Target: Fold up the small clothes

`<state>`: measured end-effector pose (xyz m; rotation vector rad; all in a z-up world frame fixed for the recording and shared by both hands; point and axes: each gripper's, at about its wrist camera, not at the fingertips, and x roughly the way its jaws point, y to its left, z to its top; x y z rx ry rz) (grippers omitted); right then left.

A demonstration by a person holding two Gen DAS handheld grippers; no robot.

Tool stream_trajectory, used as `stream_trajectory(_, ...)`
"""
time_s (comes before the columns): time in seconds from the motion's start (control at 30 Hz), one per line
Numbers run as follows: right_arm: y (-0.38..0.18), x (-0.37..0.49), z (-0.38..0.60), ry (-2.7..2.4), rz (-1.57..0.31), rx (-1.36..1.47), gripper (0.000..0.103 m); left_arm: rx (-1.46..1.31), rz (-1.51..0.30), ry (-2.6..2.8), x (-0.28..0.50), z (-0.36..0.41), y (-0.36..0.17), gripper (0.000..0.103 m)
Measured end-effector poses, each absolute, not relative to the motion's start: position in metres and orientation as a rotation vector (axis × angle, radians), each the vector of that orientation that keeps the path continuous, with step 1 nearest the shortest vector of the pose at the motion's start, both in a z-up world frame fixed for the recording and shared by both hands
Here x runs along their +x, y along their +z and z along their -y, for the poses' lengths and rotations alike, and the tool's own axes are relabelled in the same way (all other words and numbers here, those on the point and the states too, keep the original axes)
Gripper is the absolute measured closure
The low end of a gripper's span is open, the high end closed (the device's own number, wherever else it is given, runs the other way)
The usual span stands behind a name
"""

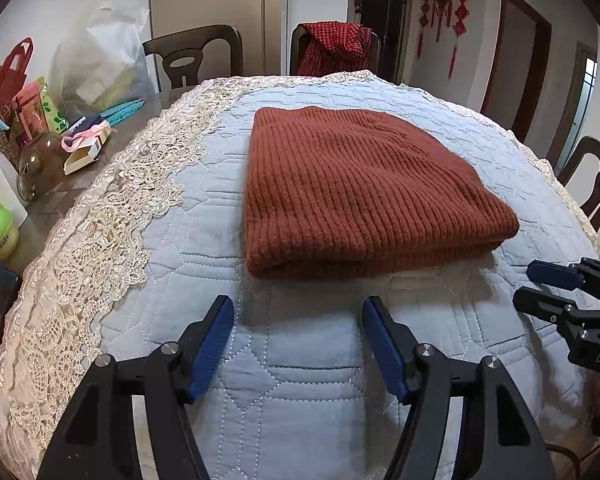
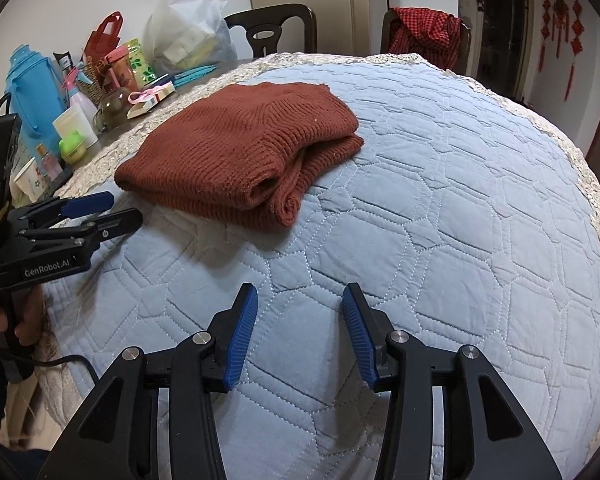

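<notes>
Ahead of both my grippers, on the pale blue quilted cloth w/ cream lace border [image 1: 284, 364], lies the rust-brown ribbed knit garment [image 1: 352, 196], already folded into a thick flat bundle. My left gripper [image 1: 298, 314] has its blue-padded jaws standing fairly wide, nothing between them, just bare quilt. My right gripper [image 2: 300, 300] is also parted, a bit narrower, also empty. Neither touches the knit.

Key relation: from the left gripper the bundle sits straight ahead & near, its rolled near edge running crosswise to my fingers, long axis roughly left-to-right across my view. From the right gripper the same bundle [image 2: 240, 148] lies ahead & off to the left, farther off, w/ its open layered end facing me. So the left hand is the nearer one, I'd judge; the right would have to swing leftward to reach it.

Bundle looks done to me: layers stacked, edges fairly even. Both grippers hang low over the quilt, side by side, left one beside the bundle's near corner in the right-wrist view.

Clutter (blue plastic flask [image 2: 32, 92], bags, jars) sits far left, beyond the lace, well apart from the knit.
</notes>
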<state>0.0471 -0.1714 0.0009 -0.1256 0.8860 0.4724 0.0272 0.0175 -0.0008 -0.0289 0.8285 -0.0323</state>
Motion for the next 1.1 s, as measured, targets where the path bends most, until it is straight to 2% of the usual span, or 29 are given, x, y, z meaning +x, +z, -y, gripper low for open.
stream_trajectory(1.1, 0.0021, 0.044, 0.1664, 0.479, -0.887, -0.114, 0.053, -0.023, -0.833, -0.029, 0.0267, -0.0163, -0.0026, 0.029)
